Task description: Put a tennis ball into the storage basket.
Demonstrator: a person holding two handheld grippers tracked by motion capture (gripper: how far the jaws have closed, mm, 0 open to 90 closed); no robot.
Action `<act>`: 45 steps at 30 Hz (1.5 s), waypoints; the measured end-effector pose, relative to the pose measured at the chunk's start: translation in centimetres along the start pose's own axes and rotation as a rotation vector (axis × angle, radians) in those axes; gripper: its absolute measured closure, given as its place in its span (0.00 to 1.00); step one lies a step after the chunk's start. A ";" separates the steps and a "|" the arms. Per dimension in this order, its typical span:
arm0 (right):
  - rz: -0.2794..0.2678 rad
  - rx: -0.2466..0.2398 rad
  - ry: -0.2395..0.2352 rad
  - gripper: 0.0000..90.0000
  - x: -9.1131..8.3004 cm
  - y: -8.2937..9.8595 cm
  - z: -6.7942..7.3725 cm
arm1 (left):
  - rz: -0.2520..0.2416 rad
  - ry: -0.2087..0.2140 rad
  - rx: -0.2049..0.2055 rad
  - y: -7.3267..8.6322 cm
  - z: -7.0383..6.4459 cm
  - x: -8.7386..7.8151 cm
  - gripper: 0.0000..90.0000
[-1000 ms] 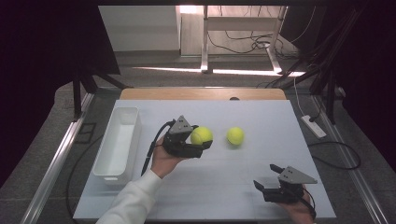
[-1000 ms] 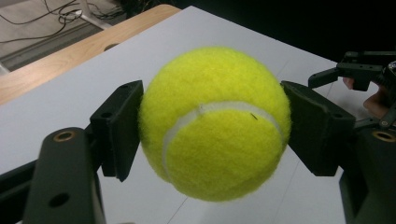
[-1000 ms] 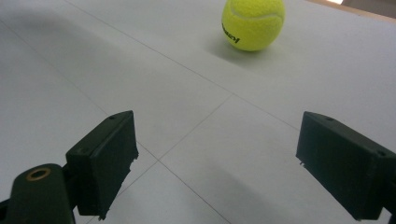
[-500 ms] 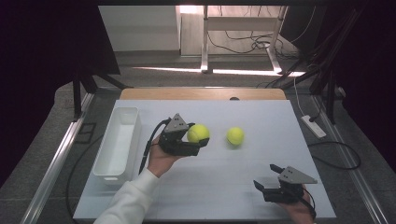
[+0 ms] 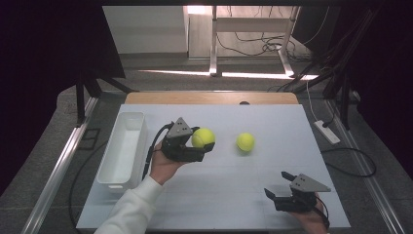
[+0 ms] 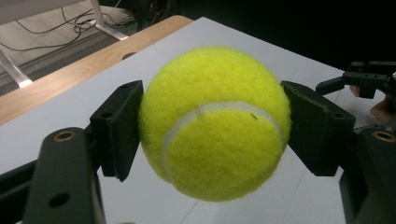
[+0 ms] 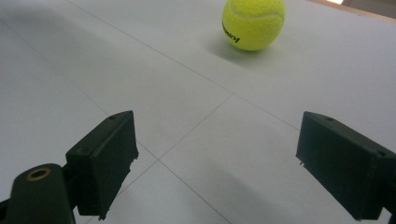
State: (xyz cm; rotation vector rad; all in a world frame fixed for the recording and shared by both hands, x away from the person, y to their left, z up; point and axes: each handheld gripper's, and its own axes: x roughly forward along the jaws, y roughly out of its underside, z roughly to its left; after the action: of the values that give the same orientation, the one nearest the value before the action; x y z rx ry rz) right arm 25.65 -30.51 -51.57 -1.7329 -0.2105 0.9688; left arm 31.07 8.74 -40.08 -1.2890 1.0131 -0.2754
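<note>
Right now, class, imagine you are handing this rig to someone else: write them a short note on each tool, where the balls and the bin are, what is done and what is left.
Left tool: shut on one tennis ball, held clear above the table, right of the white bin.
Right tool: open, holding nothing, low near the table's front right.
Second tennis ball: loose on the table, mid-right.
Done: first ball picked up.
Left, probably: put the held ball in the bin, which holds no ball, then fetch the second.
</note>
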 end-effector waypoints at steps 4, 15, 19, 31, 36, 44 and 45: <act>-0.001 0.001 0.001 0.13 0.0 0.0 0.0 | -0.002 -0.009 0.000 0.0 0.2 -0.3 0.30; -0.003 -0.001 0.000 0.13 0.0 0.0 0.0 | -0.005 -0.026 -0.004 0.0 0.6 -0.7 0.30; -0.002 -0.001 0.000 0.13 0.0 0.0 0.0 | -0.008 -0.031 -0.006 0.0 0.8 -0.9 0.30; -0.001 -0.005 0.002 0.13 0.0 0.0 0.0 | -0.012 -0.047 -0.012 0.0 1.3 -1.5 0.30; -0.004 -0.003 -0.002 0.13 0.0 0.0 0.0 | -0.017 -0.059 -0.015 -0.1 1.7 -1.9 0.30; -0.003 -0.002 -0.004 0.13 0.1 0.0 0.0 | -0.020 -0.073 -0.025 0.0 2.3 -2.3 0.30; -0.004 -0.002 -0.004 0.13 0.0 0.0 0.0 | -0.020 -0.075 -0.026 0.0 2.3 -2.4 0.30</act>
State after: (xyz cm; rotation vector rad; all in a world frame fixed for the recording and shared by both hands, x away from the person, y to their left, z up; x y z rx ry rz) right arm 25.67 -30.44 -51.56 -1.7325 -0.2172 0.9696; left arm 31.47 11.89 -39.09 -1.3241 0.9434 -0.2286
